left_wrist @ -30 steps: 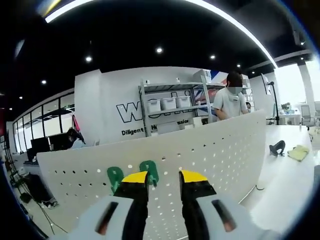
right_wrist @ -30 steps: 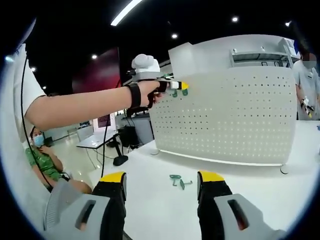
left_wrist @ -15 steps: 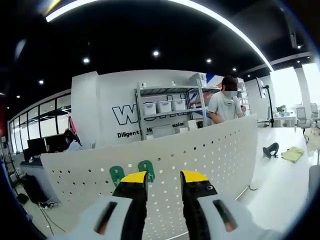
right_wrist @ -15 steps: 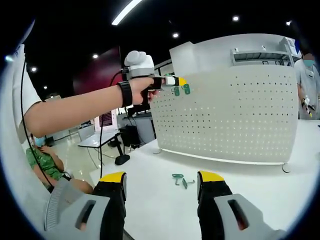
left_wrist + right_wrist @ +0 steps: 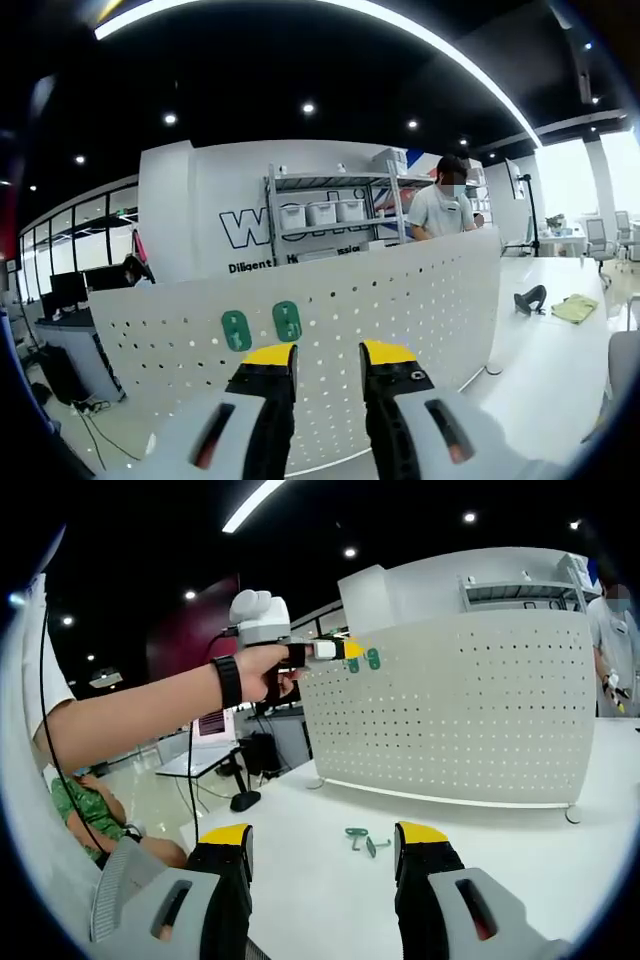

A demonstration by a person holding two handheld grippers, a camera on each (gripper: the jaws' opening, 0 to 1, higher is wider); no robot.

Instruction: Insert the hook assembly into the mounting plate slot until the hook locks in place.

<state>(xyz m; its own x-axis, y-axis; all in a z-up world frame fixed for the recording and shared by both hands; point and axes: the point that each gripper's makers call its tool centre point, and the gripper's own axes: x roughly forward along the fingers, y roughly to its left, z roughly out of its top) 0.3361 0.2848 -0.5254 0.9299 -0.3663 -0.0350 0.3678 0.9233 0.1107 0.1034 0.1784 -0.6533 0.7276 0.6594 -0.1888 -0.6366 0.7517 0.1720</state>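
In the left gripper view, the left gripper [image 5: 327, 362] hovers with jaws apart and empty just short of two green hooks [image 5: 261, 326] seated on the white pegboard [image 5: 420, 300]. In the right gripper view, the right gripper [image 5: 325, 848], jaws apart, frames spare hooks [image 5: 362, 839] lying on the table [image 5: 520, 870]; the next one should go in square to the holes.

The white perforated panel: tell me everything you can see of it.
The white perforated panel stands upright on the white table, curved, and looks like thin painted metal with regular rows of small round holes. Two green hooks sit side by side on its upper face, near its left end in the right gripper view. The left gripper is close in front of them, jaws apart and empty. More green hooks lie on the table before the panel.
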